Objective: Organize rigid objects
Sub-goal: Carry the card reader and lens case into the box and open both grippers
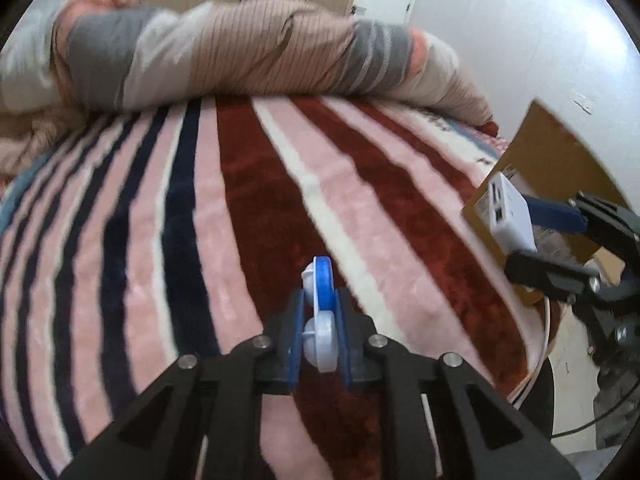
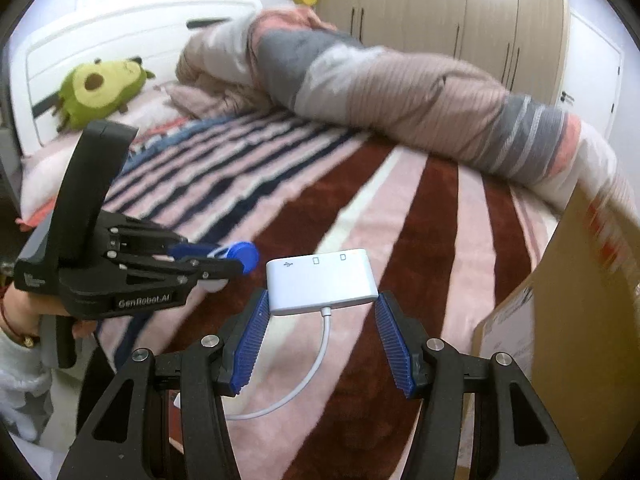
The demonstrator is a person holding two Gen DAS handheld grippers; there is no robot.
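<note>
My left gripper (image 1: 318,312) is shut on a blue and white plastic disc toy (image 1: 320,304), held edge-on above the striped blanket (image 1: 240,216); it also shows in the right wrist view (image 2: 240,258) at the left. My right gripper (image 2: 322,304) is shut on a white USB adapter hub (image 2: 322,280), its pads touching the hub's two ends, with the hub's white cable (image 2: 316,372) hanging down in a loop. The hub also shows in the left wrist view (image 1: 508,208), at the right beside a cardboard box (image 1: 556,168).
A rolled striped duvet (image 2: 400,92) lies across the far side of the bed. An avocado plush (image 2: 100,88) sits by the white headboard. The cardboard box (image 2: 588,320) stands at the bed's right edge. Wardrobe doors (image 2: 440,0) are behind.
</note>
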